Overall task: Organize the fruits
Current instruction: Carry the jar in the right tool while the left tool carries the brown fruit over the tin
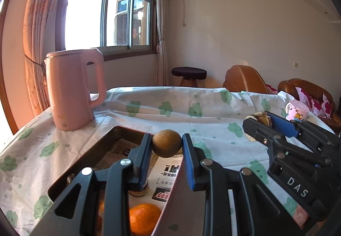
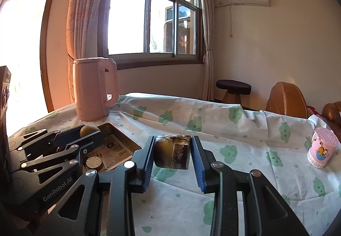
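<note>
My left gripper is shut on a round brown-green fruit and holds it above the far right corner of a dark metal tray. An orange and a cut fruit piece lie in the tray on printed paper. My right gripper is shut on a dark brown, blocky dried fruit piece, held above the tablecloth to the right of the tray. The right gripper also shows in the left wrist view, and the left gripper in the right wrist view.
A pink kettle stands behind the tray at the table's far left. A pink lidded cup stands at the right. The table carries a white cloth with green clouds. Brown sofas and a stool lie beyond it.
</note>
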{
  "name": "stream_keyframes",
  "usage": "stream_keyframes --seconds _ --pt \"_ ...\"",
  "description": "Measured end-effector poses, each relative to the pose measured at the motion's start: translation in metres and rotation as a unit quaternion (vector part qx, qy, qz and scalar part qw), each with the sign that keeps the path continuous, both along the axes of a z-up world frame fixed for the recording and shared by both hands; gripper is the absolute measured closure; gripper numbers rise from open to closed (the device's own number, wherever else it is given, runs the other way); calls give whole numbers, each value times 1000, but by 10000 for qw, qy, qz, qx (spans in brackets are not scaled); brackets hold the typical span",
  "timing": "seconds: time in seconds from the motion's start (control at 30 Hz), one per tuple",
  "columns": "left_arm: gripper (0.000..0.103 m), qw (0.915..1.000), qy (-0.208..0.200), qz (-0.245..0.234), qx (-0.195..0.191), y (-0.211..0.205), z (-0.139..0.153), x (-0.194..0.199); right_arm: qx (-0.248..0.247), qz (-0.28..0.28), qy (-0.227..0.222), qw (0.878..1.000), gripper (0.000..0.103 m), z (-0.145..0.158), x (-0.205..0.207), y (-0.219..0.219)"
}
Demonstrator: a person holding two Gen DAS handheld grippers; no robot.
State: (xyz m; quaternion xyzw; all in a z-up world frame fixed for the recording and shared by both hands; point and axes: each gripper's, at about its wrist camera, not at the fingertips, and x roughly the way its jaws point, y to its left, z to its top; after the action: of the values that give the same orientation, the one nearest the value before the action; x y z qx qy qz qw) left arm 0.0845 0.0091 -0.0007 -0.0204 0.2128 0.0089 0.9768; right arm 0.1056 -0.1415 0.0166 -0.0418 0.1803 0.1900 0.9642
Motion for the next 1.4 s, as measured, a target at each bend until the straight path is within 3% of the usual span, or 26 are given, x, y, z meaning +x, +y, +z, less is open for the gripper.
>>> stream_keyframes --seconds 0.67,1.4 --pt "73 9987 296 407 -57 47 -10 6 -126 416 99 9990 67 2 13 45" --pt "73 9961 685 546 87 67 -19 24 -220 652 336 9971 67 -8 28 78"
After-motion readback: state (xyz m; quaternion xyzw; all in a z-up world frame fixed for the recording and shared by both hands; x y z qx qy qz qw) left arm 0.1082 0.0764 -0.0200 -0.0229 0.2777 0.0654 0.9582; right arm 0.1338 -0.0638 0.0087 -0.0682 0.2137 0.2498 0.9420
